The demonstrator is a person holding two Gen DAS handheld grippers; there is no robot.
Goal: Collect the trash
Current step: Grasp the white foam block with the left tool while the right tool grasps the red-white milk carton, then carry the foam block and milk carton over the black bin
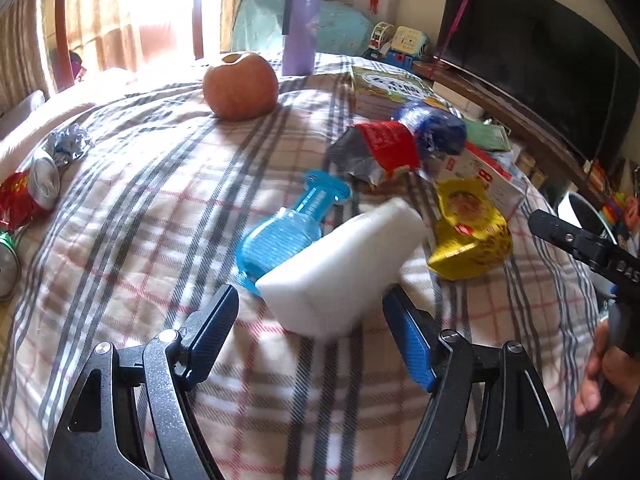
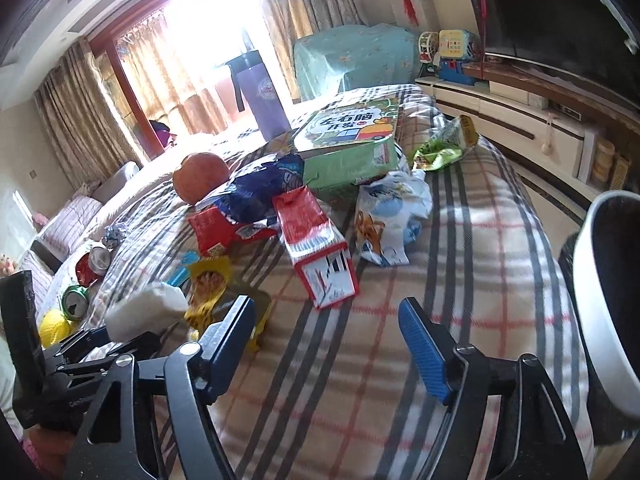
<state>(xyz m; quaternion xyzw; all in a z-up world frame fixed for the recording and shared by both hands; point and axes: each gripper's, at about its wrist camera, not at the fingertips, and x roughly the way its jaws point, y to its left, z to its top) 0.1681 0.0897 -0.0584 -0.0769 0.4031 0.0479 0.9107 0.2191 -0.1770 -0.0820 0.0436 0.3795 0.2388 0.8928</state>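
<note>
on the checked blanket (image 1: 120,280), far left, lie crushed drink cans (image 1: 44,178) and a ball of crumpled foil (image 1: 70,144) – light and springy, with sharp folds, best pinched across a flattened side. further right an apple (image 1: 240,86) sits alone toward the far side, with a purple flask (image 1: 298,28) upright behind it; neither looks like trash.

near the middle the left hand-held gripper (image 1: 316,312) stands wide around the near end of a white foam-like block (image 1: 344,260). the right pad seems to touch it and the left pad stands clear, so this does not read as a firm grip. the block looks light and slightly squashy – a hold across its short sides should do. behind it lies a clear blue plastic blister pack (image 1: 280,232), stiff and slippery.

right of that is a heap of wrappers: a yellow snack bag (image 1: 468,236), a red-and-silver packet (image 1: 380,148), a blue bag (image 1: 432,124) and a red-and-white carton (image 2: 320,256). all look thin, crackly and nearly weightless, so take a crease or edge, not a flat face.

the right hand-held gripper (image 2: 328,320) is wide and empty over bare blanket, and a white bin (image 2: 600,300) stands at the far right edge.
</note>
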